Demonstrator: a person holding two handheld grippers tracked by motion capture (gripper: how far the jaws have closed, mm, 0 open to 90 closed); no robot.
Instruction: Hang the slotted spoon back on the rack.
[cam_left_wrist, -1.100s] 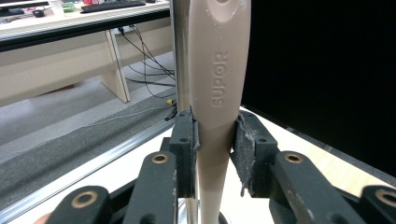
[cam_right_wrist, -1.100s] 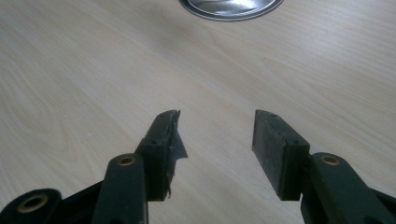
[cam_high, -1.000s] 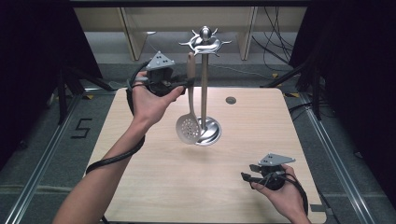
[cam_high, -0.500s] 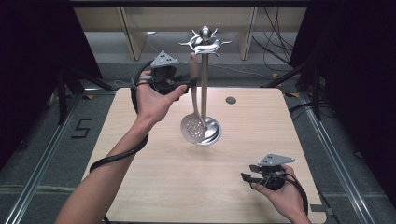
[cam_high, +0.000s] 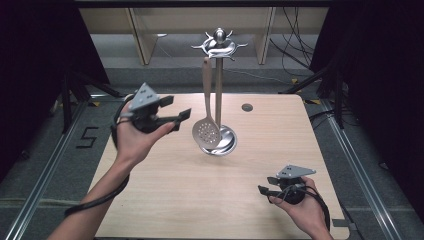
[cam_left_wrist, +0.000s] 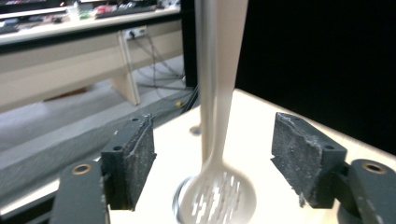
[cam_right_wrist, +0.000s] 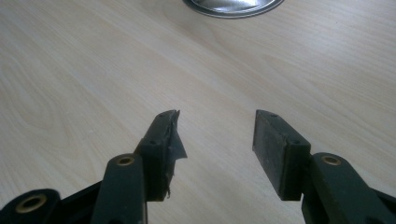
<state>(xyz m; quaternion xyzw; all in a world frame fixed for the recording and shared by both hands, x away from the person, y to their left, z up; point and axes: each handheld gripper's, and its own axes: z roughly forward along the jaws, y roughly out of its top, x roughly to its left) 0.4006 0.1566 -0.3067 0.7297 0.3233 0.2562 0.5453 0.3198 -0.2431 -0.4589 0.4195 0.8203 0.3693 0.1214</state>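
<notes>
- Surface (cam_high: 180, 200): pale wood-grain top, seen from above with dark floor around it; a small dark round spot (cam_high: 247, 107) sat near its far edge.
- Stand (cam_high: 218, 75): shiny metal utensil rack, upright near the middle of the surface, slightly toward the far side. Round base (cam_high: 227, 142) rested on the wood; a thin pole rose to a crown of hooks (cam_high: 218, 46) at the top. The near rim of the base also showed at the top of the right gripper view (cam_right_wrist: 233, 7).
- Slotted spoon (cam_high: 207, 107): hung from the crown, handle running down beside the pole, perforated bowl low over the base. In the left gripper view the spoon (cam_left_wrist: 218, 140) appeared blurred, straight ahead between the two pads but farther off, not touched by either.
- Left hand (cam_high: 132, 137): raised above the surface's left side, holding the left gripper (cam_high: 182, 119), which pointed right toward the spoon and stopped just short of it. Fingers (cam_left_wrist: 133, 161) were spread wide, nothing between them.
- Right hand (cam_high: 300, 207): low at the near right corner, holding the right gripper (cam_high: 265, 186) close to the wood, well apart from the stand. Fingers (cam_right_wrist: 161, 149) were spread, bare wood showing in the gap; the left pad's lining looked torn at its edge.
</notes>
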